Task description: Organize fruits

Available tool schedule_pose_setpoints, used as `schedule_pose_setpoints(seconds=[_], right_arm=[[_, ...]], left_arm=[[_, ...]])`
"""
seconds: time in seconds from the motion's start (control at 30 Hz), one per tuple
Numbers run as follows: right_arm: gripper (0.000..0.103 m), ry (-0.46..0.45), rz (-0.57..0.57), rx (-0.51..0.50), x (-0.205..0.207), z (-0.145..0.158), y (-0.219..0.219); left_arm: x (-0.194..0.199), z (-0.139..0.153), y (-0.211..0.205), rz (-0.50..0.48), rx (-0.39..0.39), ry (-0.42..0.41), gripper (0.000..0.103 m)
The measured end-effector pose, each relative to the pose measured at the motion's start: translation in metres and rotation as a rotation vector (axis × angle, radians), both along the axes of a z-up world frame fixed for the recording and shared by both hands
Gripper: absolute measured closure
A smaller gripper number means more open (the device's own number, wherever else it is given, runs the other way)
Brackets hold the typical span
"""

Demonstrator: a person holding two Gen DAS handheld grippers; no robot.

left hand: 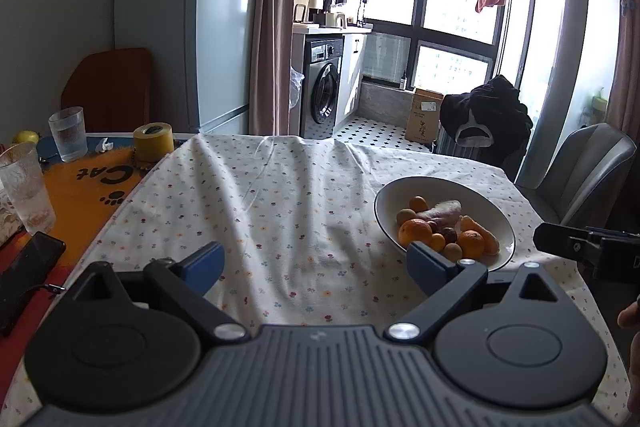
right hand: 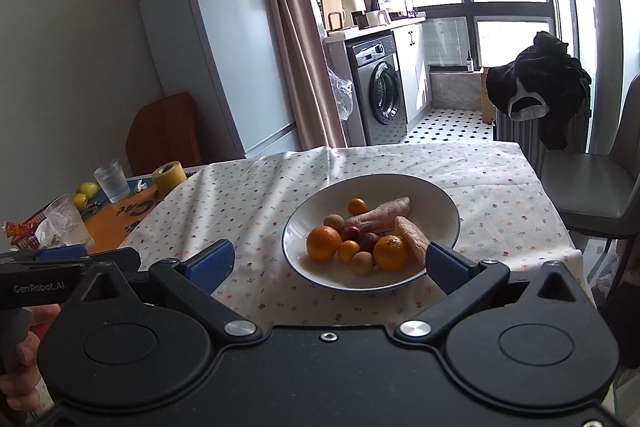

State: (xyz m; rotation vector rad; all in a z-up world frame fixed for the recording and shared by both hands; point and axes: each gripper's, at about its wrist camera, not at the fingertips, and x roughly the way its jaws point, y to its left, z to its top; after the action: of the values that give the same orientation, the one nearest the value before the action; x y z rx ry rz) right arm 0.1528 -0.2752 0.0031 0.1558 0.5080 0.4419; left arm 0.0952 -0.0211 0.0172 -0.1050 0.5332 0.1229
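Nearest thing in both views is the gripper body filling the bottom of the frame. The left gripper (left hand: 316,267) has its blue-padded jaws spread wide with nothing between them, just hovering over the flowered tablecloth (left hand: 260,211). Same deal with the right gripper (right hand: 330,265): jaws wide apart, empty, with the bowl sitting in the gap just past the tips.

That white bowl (right hand: 436,195) is center frame in the right wrist view and right of center in the left wrist view, resting on the cloth. All the fruit is piled in it: two bigger oranges (right hand: 323,243), a couple of small kumquat-looking ones (right hand: 357,206), some round tan ones (right hand: 363,263), a dark reddish one (right hand: 370,241), plus two pale pinkish long pieces (right hand: 384,217) I can't really identify.

Over at the left edge, off the cloth, there's an orange mat (left hand: 84,187) with cat lettering, a roll of yellow tape (left hand: 153,142), two glasses (left hand: 69,134), and a phone (left hand: 24,267) lower down.

Further back: a grey chair (right hand: 592,183) at right, a fridge (right hand: 216,55) upper left, a washing machine (right hand: 380,87) behind the curtain, and bright windows at the top.
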Motion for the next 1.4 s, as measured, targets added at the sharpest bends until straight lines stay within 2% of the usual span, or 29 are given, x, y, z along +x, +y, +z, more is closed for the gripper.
schedule_pose_setpoints(seconds=[0.27,0.53,1.0,1.23,1.4], right_arm=[[0.000,-0.013,0.006,-0.002,-0.014,0.010,-0.001],[0.000,-0.024,-0.005,-0.007,-0.032,0.017,-0.002],[0.000,-0.017,-0.024,-0.014,-0.073,0.021,-0.013],[0.000,-0.010,-0.010,-0.021,-0.088,0.022,-0.018],[0.000,-0.015,0.010,-0.062,-0.099,0.027,-0.015]], left_arm=[[-0.021,0.010,0.007,-0.002,-0.007,-0.035,0.000],[-0.045,0.018,0.016,0.013,-0.015,-0.066,0.000],[-0.089,0.019,0.034,-0.005,-0.041,-0.031,0.000],[-0.102,0.022,0.037,0.009,-0.021,-0.038,0.000],[-0.110,0.025,0.033,-0.006,-0.009,-0.037,0.000]])
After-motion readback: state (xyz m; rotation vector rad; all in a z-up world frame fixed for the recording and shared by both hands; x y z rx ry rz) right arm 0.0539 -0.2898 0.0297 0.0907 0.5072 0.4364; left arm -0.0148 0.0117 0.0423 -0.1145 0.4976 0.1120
